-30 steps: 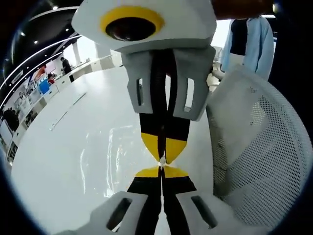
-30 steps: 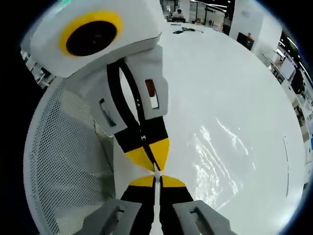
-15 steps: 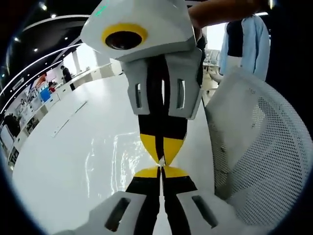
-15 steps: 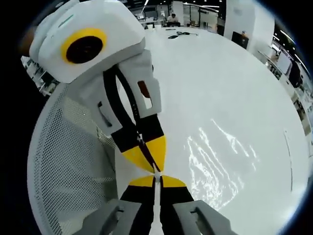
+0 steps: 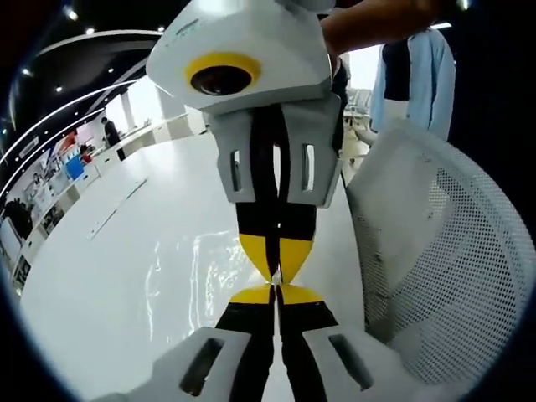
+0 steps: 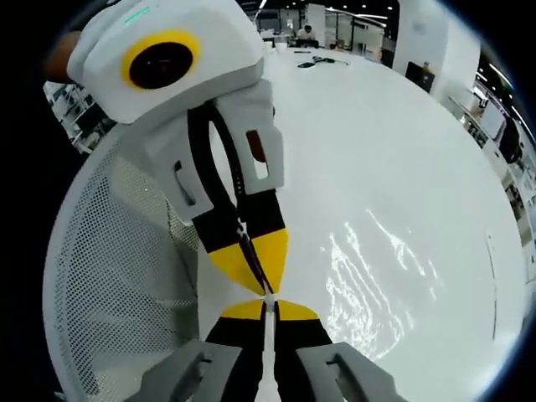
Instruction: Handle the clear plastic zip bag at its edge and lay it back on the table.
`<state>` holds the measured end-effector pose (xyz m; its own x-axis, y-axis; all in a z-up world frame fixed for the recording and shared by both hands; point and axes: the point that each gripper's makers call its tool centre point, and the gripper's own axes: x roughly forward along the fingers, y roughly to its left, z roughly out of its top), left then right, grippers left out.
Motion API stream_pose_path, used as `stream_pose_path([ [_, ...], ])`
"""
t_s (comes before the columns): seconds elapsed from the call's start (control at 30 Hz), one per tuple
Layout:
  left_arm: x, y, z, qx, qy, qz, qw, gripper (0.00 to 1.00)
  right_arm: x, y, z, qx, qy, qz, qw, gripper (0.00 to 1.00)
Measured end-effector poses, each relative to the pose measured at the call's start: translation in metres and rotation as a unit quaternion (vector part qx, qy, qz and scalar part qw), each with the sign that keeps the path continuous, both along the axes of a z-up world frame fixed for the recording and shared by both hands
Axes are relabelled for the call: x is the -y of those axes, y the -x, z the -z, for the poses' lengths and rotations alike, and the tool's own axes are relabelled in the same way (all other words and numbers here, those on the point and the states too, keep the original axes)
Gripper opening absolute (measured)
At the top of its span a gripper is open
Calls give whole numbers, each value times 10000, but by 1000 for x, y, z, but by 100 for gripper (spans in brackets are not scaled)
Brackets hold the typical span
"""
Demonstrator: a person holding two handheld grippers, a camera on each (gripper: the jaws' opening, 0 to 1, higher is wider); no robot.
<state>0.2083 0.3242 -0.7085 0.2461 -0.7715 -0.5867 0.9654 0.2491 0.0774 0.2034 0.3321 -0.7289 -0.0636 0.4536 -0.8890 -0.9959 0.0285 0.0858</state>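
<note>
The clear plastic zip bag (image 5: 194, 270) lies crinkled and shiny on the white table (image 5: 92, 293). My left gripper (image 5: 275, 291) rises from the bottom of the left gripper view, shut on the bag's edge. My right gripper (image 5: 276, 273) comes down from above and meets it tip to tip, also shut on that edge. In the right gripper view the bag (image 6: 377, 289) spreads to the right of my right gripper (image 6: 268, 303). My left gripper (image 6: 265, 285) reaches in from the upper left. Both pairs of yellow-tipped jaws are pressed together.
A white mesh chair back (image 5: 435, 260) stands close to the grippers (image 6: 109, 285). A person in a light blue jacket (image 5: 419, 67) stands behind it. A hand (image 5: 377, 21) holds the right gripper. Cables (image 6: 322, 59) lie at the table's far end.
Both grippers stay shut, tip to tip, on the bag's edge. The views have shifted slightly and the opposite gripper has tilted a little. The bag lies much as before.
</note>
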Motion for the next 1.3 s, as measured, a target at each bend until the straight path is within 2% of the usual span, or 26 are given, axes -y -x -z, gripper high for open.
stream_pose_path([
  [0.23,-1,-2,0,-74,24,-77,9999,0,0,-2,0,-30,27,148,9999,0],
  [0.5,-1,-1,2,-195,7,-153,9997,0,2,-4,4,63,204,81,9997,0],
  [0.83,-1,-2,2,-374,80,-277,9989,0,3,-2,5,33,248,160,9996,0],
  [1.3,-1,-2,0,-422,101,-374,9984,0,7,-7,7,124,330,136,9993,0],
])
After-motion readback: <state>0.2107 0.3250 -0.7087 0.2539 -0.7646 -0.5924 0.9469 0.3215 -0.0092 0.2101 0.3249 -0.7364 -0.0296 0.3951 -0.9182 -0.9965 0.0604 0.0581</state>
